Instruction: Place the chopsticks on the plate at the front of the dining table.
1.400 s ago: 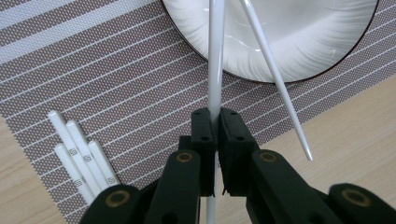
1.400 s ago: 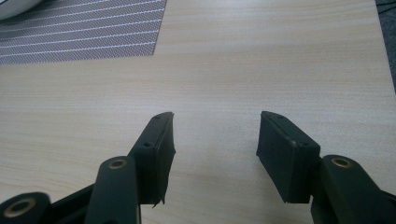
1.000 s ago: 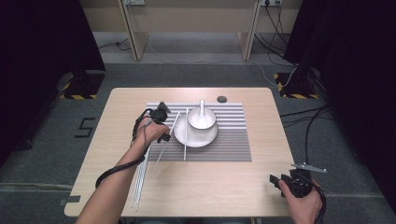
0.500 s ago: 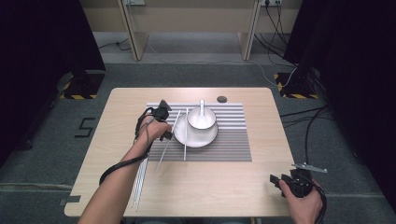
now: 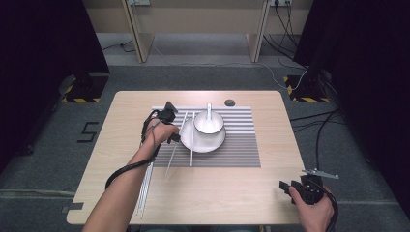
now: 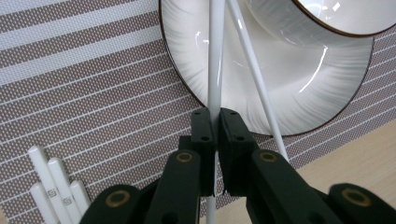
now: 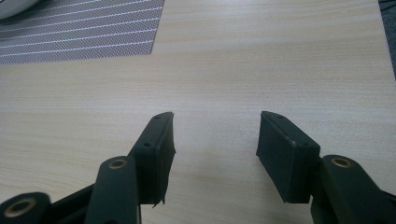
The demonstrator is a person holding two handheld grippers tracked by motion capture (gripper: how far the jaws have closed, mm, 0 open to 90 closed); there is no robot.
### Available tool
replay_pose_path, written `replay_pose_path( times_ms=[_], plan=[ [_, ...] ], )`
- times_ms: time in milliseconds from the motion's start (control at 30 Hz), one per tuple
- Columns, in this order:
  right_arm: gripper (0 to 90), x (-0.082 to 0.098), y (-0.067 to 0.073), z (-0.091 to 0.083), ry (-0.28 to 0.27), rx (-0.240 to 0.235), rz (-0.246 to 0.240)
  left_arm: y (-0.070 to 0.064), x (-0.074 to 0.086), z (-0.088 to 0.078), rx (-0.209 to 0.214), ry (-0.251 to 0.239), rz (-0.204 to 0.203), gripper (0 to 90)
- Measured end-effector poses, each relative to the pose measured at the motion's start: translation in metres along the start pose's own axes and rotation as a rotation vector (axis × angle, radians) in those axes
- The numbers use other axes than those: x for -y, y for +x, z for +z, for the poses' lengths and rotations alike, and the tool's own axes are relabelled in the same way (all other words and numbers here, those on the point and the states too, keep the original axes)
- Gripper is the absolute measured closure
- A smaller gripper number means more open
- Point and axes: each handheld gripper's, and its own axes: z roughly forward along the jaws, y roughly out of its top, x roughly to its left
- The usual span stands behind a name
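My left gripper [image 5: 177, 138] [image 6: 216, 116] is shut on a thin white chopstick [image 5: 175, 145] [image 6: 215, 70] at the left rim of a white plate [image 5: 215, 143] [image 6: 289, 93]. The held chopstick reaches up over the plate. A second white chopstick [image 5: 192, 137] [image 6: 254, 70] lies across the plate beside it. A white bowl [image 5: 209, 123] [image 6: 327, 18] with a white spoon [image 5: 209, 108] in it stands on the plate. My right gripper [image 5: 290, 188] [image 7: 215, 135] hovers open over bare wood at the table's front right, with nothing between its jaws.
The plate sits on a striped placemat [image 5: 241, 150] [image 7: 79, 32]. Several more white chopsticks [image 5: 144, 191] [image 6: 51, 182] lie in a bundle along the mat's left side. A small dark disc [image 5: 229, 102] lies at the wooden table's [image 5: 208, 188] far edge.
The left hand has shifted only slightly, still gripping its chopstick. The right gripper has kept still.
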Motion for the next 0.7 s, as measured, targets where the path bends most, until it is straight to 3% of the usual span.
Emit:
replay_pose_path(
  times_ms=[367,700],
  plan=[
    [46.3,-0.0002,-0.0017,-0.0003,-0.006,-0.001,0.0,-0.0023,-0.006,0.0028,0.0,-0.039,-0.022,85.0],
    [46.3,0.0,-0.002,0.0,-0.004,0.0,-0.002,0.0005,-0.0078,0.0078,0.024,-0.057,-0.057,84.9]
  ],
)
